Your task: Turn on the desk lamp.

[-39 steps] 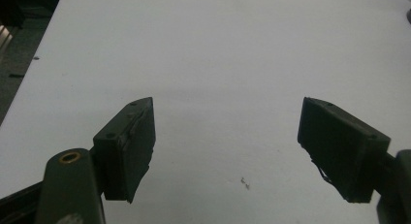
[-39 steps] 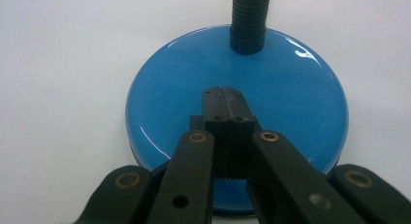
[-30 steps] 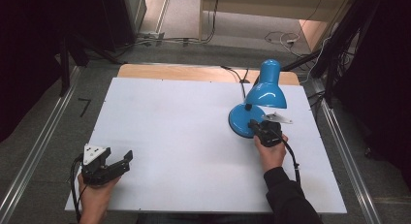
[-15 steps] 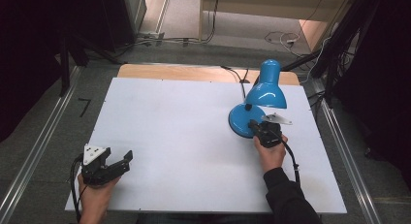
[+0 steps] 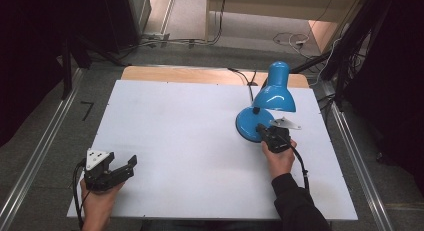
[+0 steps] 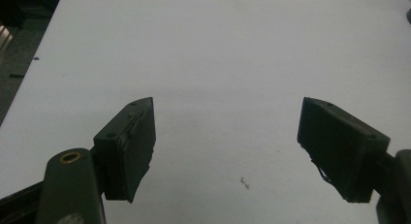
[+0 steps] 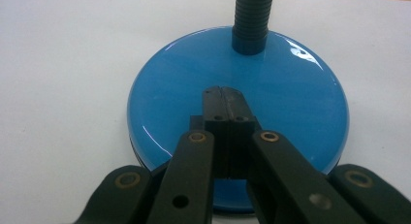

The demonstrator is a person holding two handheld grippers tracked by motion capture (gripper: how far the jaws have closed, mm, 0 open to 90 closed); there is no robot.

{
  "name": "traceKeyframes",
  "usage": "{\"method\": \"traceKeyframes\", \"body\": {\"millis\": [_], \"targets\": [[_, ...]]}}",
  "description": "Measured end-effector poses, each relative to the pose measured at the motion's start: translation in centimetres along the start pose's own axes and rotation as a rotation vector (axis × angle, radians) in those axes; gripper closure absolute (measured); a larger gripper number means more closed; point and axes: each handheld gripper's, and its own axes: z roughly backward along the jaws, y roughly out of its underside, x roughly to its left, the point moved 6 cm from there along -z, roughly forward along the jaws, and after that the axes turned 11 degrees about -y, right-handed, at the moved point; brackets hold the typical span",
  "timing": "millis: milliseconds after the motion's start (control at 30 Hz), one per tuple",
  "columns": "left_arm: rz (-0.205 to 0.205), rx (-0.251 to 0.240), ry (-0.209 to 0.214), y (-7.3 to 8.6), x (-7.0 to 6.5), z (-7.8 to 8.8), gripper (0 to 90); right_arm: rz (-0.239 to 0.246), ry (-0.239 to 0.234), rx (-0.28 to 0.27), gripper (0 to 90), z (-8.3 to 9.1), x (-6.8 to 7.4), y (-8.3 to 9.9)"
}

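A blue desk lamp stands on the white table at the right, its shade bent over its round base. My right gripper is shut, with its tips resting over the top of the base, below the ribbed neck. Nothing is held between its jaws. My left gripper sits near the table's front left corner, wide open over bare tabletop, its pads far apart.
The lamp's black cord runs off the table's far edge over a wooden strip. Metal rails flank the table on both sides. Cables lie on the floor behind.
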Motion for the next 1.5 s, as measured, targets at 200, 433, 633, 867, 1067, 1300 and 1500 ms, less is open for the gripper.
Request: {"method": "traceKeyframes", "body": {"millis": [200, 433, 633, 867, 1067, 1300, 1500], "targets": [[0.001, 0.000, -0.001, 0.0, 0.0, 0.0, 22.0, 0.007, 0.008, -0.003, 87.5, 0.0, 0.1, 0.0], [0.002, -0.002, 0.001, 0.0, 0.0, 0.0, 22.1, 0.014, 0.012, -0.005, 87.5, 0.0, 0.1, 0.1], [0.004, -0.002, 0.000, 0.0, 0.0, 0.1, 22.1, 0.014, 0.014, -0.005, 87.5, 0.0, 0.1, 0.1], [-0.004, 0.001, 0.001, 0.0, 0.0, 0.0, 22.1, 0.020, 0.003, -0.001, 87.7, 0.3, 0.2, 0.5], [0.000, 0.002, -0.002, 0.0, 0.0, -0.1, 22.1, -0.022, -0.028, 0.004, 79.1, 0.4, 0.0, 0.4], [-0.001, 0.002, -0.001, 0.0, 0.0, 0.0, 22.1, -0.030, -0.037, 0.012, 54.4, 0.9, -0.3, 0.3], [-0.002, 0.002, 0.000, 0.0, 0.0, 0.0, 22.1, -0.025, -0.005, 0.018, 28.0, 1.5, -0.8, 0.1]]}}
